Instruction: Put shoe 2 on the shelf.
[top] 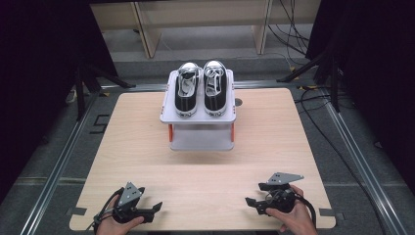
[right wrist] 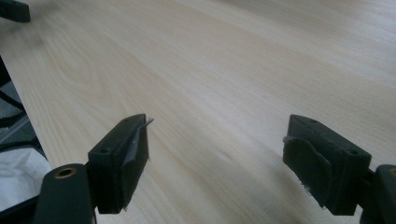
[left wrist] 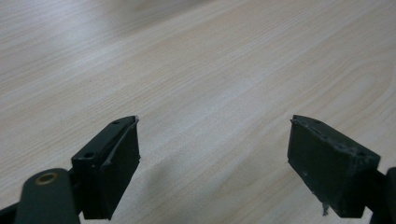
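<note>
Both claws, left (top: pixel 157 207) and right (top: pixel 250 203), gape by the table's (top: pixel 205 171) near edge.

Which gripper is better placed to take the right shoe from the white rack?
Probably the right gripper. It is open and empty at the table's near right edge, on the same side as the right shoe. The left gripper, also open and empty, would have to reach across.

The high view looks forward and down from the near side, taking in the whole table (top: pixel 205 161), with the rack (top: pixel 198 115) toward 12 o'clock. Each gripper view sits low and close over the tabletop (left wrist: pixel 210 70), looking along its own jaws; all three share that wood.
</note>
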A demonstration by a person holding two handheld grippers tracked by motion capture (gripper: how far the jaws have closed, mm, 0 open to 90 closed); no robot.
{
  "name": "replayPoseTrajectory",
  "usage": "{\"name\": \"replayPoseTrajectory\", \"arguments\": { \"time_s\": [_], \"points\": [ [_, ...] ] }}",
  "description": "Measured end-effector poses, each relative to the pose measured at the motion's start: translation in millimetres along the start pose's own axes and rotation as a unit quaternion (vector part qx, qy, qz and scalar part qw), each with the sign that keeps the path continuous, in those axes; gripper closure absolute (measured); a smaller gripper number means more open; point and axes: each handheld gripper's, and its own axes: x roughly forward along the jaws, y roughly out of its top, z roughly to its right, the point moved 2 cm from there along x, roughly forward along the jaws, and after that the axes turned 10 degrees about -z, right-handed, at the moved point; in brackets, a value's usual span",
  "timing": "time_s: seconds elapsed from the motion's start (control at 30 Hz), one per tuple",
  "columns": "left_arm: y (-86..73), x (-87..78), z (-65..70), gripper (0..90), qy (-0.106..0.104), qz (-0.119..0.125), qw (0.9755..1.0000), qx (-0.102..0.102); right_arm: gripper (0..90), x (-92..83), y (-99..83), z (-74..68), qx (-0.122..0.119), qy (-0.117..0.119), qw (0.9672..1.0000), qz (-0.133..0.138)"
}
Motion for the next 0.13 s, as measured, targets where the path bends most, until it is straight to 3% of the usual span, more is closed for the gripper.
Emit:
{"name": "replayPoseTrajectory", "arguments": {
  "time_s": [0.03, 0.1, 0.13],
  "points": [
    [0.0, 0.0, -0.2, 16.3, 0.001, -0.001, 1.0000, 0.001, 22.9, 0.1, -0.3, -1.1, -0.003, -0.012, 0.9999, -0.003],
    [0.0, 0.2, 0.2, 16.3, 0.000, -0.001, 1.0000, 0.001, 22.9, 1.5, -0.2, -0.8, -0.008, -0.010, 0.9999, 0.003],
    [0.0, 0.3, 0.1, 16.3, 0.000, -0.001, 1.0000, 0.001, 22.9, 2.3, 0.2, 0.2, -0.012, -0.006, 0.9999, -0.008]
  ]
}}
